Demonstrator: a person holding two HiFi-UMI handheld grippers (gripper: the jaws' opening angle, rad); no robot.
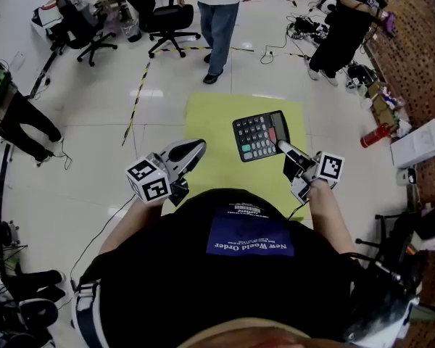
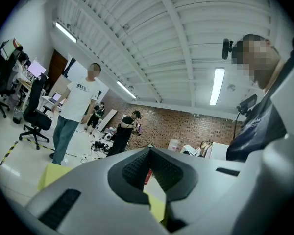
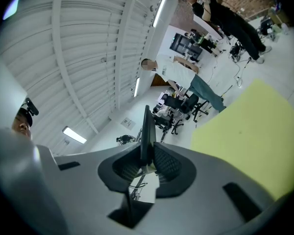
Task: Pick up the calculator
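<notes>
Two grippers show in the lower middle of the head view, and only the right gripper (image 1: pixel 283 148) has anything in it. Its jaws are pinched on the calculator (image 1: pixel 259 136) at that thing's lower right corner. The calculator reaches from the jaw tips up and left across the frame, keys facing the camera, over the yellow surface (image 1: pixel 216 116). It looks nearly square from above, so its long axis is hard to call. In the right gripper view the right gripper (image 3: pixel 147 156) has its pads pressed on either face of the calculator (image 3: pixel 147 129), which rises edge-on as a thin dark blade straight out of the jaws. The hold is narrow and near one corner, so the body probably wants to droop or twist if the hand tips. The left gripper (image 1: pixel 196 148) sits left of the calculator, apart from it. In its own view the left gripper (image 2: pixel 149 153) has its tips drawn together with nothing between them. The lift looks done, with the calculator apparently clear of the yellow surface. Well away are a red cylinder (image 1: pixel 377 135) at right, an office chair (image 1: pixel 170 17) at the top and a standing person (image 1: pixel 219 20); nothing crowds the hands.
</notes>
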